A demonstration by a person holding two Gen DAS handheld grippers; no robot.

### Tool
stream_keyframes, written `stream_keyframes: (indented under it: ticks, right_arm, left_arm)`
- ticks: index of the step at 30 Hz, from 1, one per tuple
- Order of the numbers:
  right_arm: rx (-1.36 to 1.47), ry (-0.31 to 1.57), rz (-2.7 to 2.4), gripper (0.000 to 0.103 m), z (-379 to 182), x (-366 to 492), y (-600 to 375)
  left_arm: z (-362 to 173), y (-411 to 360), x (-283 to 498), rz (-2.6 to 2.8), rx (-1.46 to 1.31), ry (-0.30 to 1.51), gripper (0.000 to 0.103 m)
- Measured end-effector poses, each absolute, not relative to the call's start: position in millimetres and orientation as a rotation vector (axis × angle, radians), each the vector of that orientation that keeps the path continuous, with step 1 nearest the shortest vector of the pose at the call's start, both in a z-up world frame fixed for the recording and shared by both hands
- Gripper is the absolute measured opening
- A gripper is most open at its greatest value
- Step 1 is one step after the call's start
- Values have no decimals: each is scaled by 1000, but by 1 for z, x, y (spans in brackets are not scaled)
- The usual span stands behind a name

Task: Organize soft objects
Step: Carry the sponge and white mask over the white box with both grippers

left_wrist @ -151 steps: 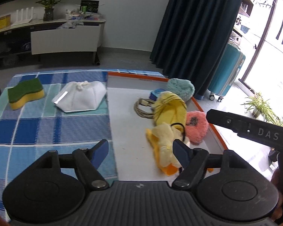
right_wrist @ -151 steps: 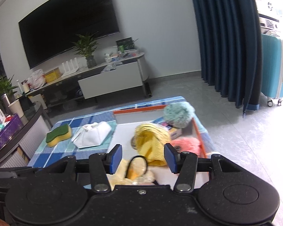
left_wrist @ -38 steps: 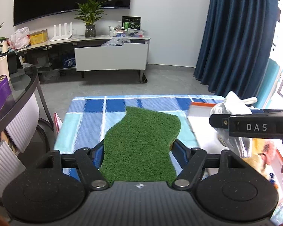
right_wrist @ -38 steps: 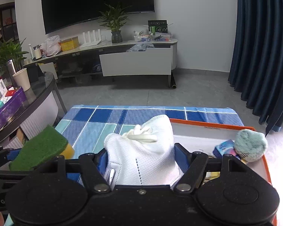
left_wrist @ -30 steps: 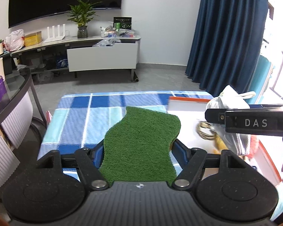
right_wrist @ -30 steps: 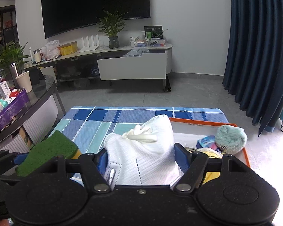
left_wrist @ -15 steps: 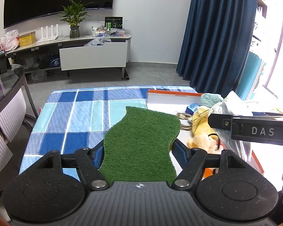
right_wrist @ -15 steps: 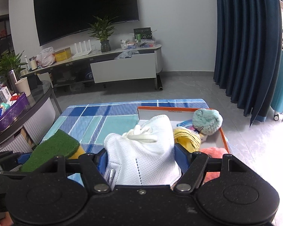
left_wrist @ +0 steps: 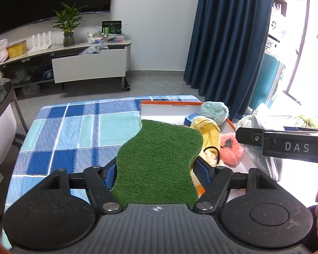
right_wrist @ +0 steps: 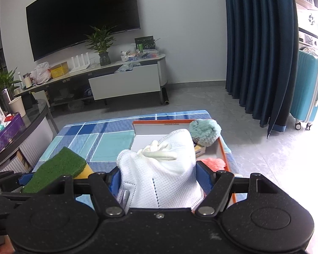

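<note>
Behind the checked blue tablecloth (left_wrist: 78, 131) stood a white wall with a dark television (right_wrist: 80, 19), a low media console (right_wrist: 125, 78) with a potted plant (right_wrist: 100, 44), and dark blue curtains (right_wrist: 258, 48) at the right.

At the near edge of the left wrist view, the left gripper (left_wrist: 156, 169) was clamped on a sponge (left_wrist: 159, 160), its blue pads pressing both flanks. The sponge's green scouring face was turned up, and a yellow layer under it showed in the right wrist view. It was held above the cloth, its far end overlapping the near left part of the orange-rimmed tray (left_wrist: 171, 104).

The right gripper (right_wrist: 159, 175) was closed on a white face mask (right_wrist: 159, 169), pads against both sides, with the mask's bundled cream ear loops (right_wrist: 159, 151) lying on top. In the left wrist view this gripper appeared at the right as a black bar lettered DAS, with the mask hanging just beyond it, over the tray's right edge.

Inside the tray lay a teal fluffy ball (left_wrist: 215, 110) at the far right corner, a small blue packet (left_wrist: 190, 119) touching it, a yellow knitted item (left_wrist: 209, 131) nearer, a pink fluffy ball (left_wrist: 231, 150) to its right, and a black hair tie (left_wrist: 211, 151) on pale yellow fabric.

A turquoise suitcase (right_wrist: 307, 89) stood on the floor at the far right, beside the curtains. A dark glass table (right_wrist: 17, 135) with a purple box (right_wrist: 2, 135) was at the left.
</note>
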State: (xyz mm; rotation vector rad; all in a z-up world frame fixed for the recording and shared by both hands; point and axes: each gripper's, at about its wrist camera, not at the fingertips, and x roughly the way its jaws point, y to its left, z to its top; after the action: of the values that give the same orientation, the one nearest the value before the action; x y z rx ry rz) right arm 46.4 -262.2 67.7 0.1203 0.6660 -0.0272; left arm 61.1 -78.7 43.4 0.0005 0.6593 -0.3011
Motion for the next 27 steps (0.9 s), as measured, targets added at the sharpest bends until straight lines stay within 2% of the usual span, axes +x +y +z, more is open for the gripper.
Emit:
stream_keyframes:
  ticks: [27]
  right_arm:
    - [167,665,-96,84,63,44,-307]
  left_arm:
    - [40,-112,79,-378,5,678,73]
